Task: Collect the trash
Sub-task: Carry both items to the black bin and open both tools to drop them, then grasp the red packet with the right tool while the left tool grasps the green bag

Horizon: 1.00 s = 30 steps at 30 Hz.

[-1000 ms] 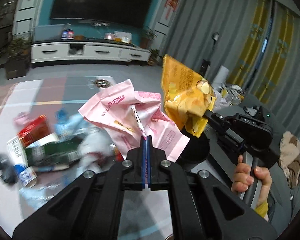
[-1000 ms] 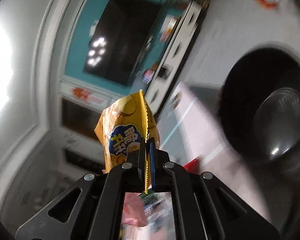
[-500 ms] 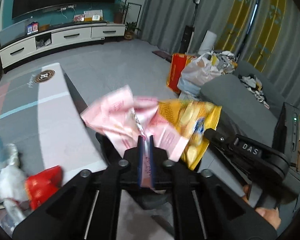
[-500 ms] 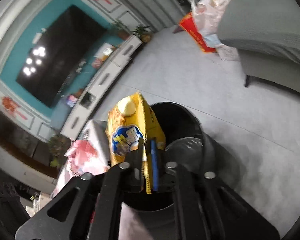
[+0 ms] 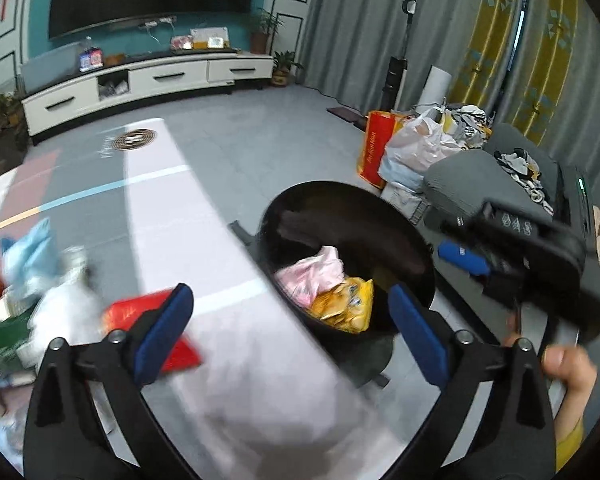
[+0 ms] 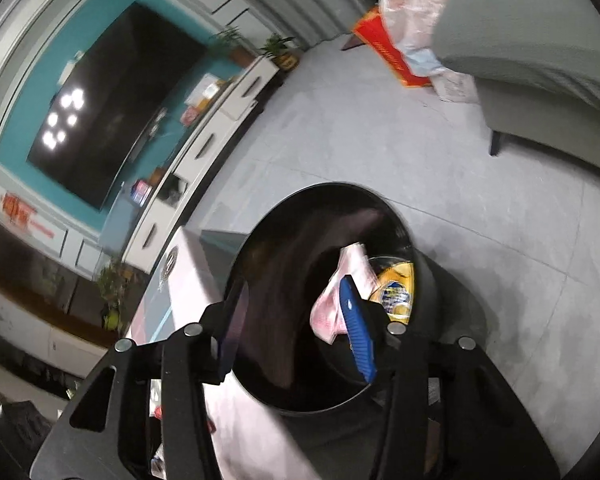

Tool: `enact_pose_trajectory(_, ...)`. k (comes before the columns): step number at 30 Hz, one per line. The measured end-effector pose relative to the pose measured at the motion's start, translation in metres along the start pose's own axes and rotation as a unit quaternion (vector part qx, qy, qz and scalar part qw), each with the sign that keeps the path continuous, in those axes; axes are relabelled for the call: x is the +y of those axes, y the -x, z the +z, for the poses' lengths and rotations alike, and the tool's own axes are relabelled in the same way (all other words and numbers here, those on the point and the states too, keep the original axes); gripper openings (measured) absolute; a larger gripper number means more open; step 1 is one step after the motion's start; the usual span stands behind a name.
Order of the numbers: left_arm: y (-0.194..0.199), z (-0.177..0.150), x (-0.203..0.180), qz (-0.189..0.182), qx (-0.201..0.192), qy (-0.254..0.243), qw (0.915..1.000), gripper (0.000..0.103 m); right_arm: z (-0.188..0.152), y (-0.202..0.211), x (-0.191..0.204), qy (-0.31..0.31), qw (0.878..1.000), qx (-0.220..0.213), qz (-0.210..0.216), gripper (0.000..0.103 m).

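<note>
Left gripper (image 5: 290,320) at frame bottom, jaws just opened wide, nothing between blue pads. Right gripper (image 6: 296,324) jaws just parted about halfway, empty. Crumpled pink plastic wrapper (image 5: 314,276) and yellow snack bag (image 5: 346,302) lie inside round black trash bin (image 5: 300,208), frame centre. Remaining litter, including red packet (image 5: 140,312), on white table (image 5: 180,240), lower left.

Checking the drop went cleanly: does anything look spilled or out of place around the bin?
Nothing stands out. The pink wrapper and yellow snack bag both lie inside the black bin, which stands upright beside the table.
</note>
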State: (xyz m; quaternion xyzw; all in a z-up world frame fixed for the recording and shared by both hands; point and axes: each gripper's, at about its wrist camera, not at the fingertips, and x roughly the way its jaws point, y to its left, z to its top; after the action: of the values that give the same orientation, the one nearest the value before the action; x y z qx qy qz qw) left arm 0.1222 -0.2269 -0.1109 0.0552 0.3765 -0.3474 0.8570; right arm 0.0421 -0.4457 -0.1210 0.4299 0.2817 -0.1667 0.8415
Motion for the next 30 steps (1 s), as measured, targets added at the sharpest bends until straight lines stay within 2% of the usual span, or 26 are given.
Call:
enact_pose_trajectory(5, 0.044, -0.029, 0.031, 0.019, -0.012, 0.005, 0.9997, 0.100, -0.029, -0.005, 0.053, 0.098, 0.995, 0.026, 0.016, 0.054)
enact_pose_trajectory(8, 0.073, -0.039, 0.061, 0.032, -0.040, 0.025, 0.9984, 0.100, -0.054, -0.008, 0.085, 0.160, 0.985, 0.045, 0.048, 0.055)
enact_pose_trajectory(11, 0.104, -0.053, 0.103, 0.076, -0.077, 0.063, 0.9922, 0.100, -0.078, -0.013, 0.113, 0.215, 0.972, 0.062, 0.070, 0.063)
enact_pose_trajectory(14, 0.126, -0.057, 0.145, 0.114, -0.087, 0.100, 0.9845, 0.100, -0.097, -0.030, 0.130, 0.246, 0.961, 0.097, 0.083, 0.064)
enact_pose_trajectory(18, 0.145, -0.065, 0.191, 0.146, -0.095, 0.145, 0.9739, 0.100, -0.112, -0.049, 0.146, 0.258, 0.955, 0.121, 0.077, 0.063)
enact_pose_trajectory(21, 0.146, -0.074, 0.218, 0.135, -0.084, 0.185, 0.9698, 0.100, -0.120, -0.063, 0.152, 0.241, 0.957, 0.139, 0.076, 0.064)
enact_pose_trajectory(24, 0.140, -0.077, 0.230, 0.137, -0.077, 0.199, 0.9672, 0.100, -0.126, -0.079, 0.154, 0.222, 0.961, 0.153, 0.063, 0.064)
enact_pose_trajectory(27, 0.133, -0.080, 0.230, 0.123, -0.069, 0.188, 0.9720, 0.100, -0.125, -0.093, 0.154, 0.196, 0.966, 0.160, 0.059, 0.064)
enact_pose_trajectory(30, 0.123, -0.074, 0.223, 0.126, -0.068, 0.152, 0.9780, 0.100, -0.126, -0.105, 0.153, 0.175, 0.967, 0.176, 0.064, 0.064)
